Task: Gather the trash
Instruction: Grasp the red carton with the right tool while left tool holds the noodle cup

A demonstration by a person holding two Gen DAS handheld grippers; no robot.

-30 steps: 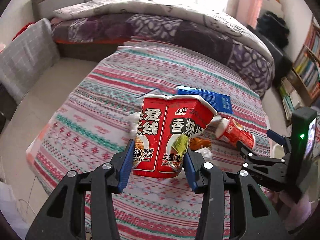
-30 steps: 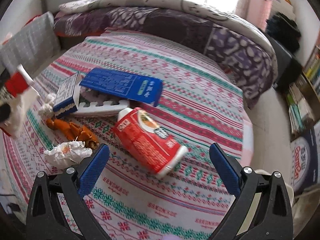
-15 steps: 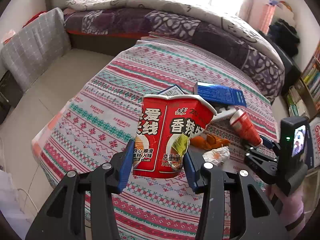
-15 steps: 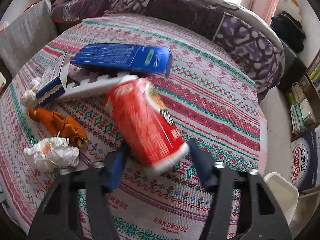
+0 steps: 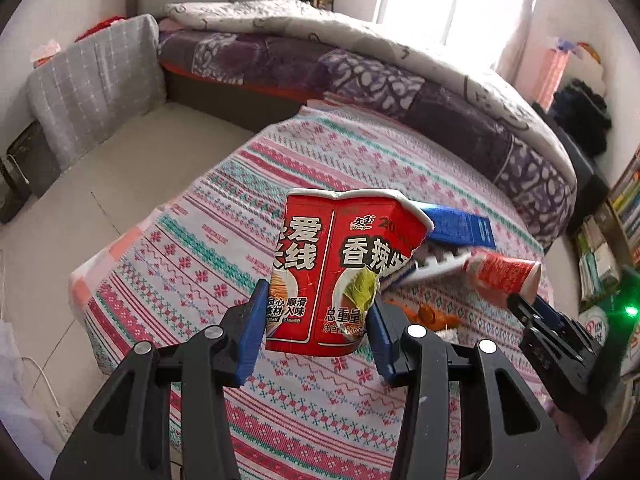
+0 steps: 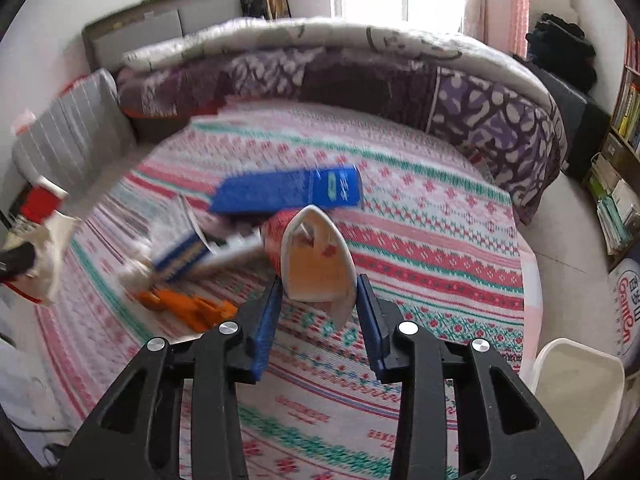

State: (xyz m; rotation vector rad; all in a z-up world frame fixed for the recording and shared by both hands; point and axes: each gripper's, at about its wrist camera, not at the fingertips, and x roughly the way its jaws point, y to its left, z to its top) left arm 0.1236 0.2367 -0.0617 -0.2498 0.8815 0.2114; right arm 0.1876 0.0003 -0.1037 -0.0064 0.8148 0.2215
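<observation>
My left gripper (image 5: 316, 330) is shut on a crushed red noodle cup (image 5: 340, 268) and holds it upright above the patterned table cover (image 5: 192, 264). My right gripper (image 6: 318, 304) is shut on a smaller red paper cup (image 6: 316, 260), squeezed flat at its open mouth and lifted off the cover; this cup and gripper also show in the left wrist view (image 5: 504, 276). A blue box (image 6: 288, 194), a white toothed tray (image 6: 228, 254), orange peel (image 6: 188, 306) and a blue-and-white carton (image 6: 182, 254) lie on the cover.
A white bin (image 6: 576, 396) stands at the lower right beside the table. A bed with a purple quilt (image 6: 400, 84) runs behind it. A grey checked cushion (image 5: 92, 88) leans at the left. Bookshelves (image 6: 624, 120) line the right wall.
My right gripper closed on the small red cup and lifted it off the cover. My left gripper kept the noodle cup and rose and pulled back to the left.
</observation>
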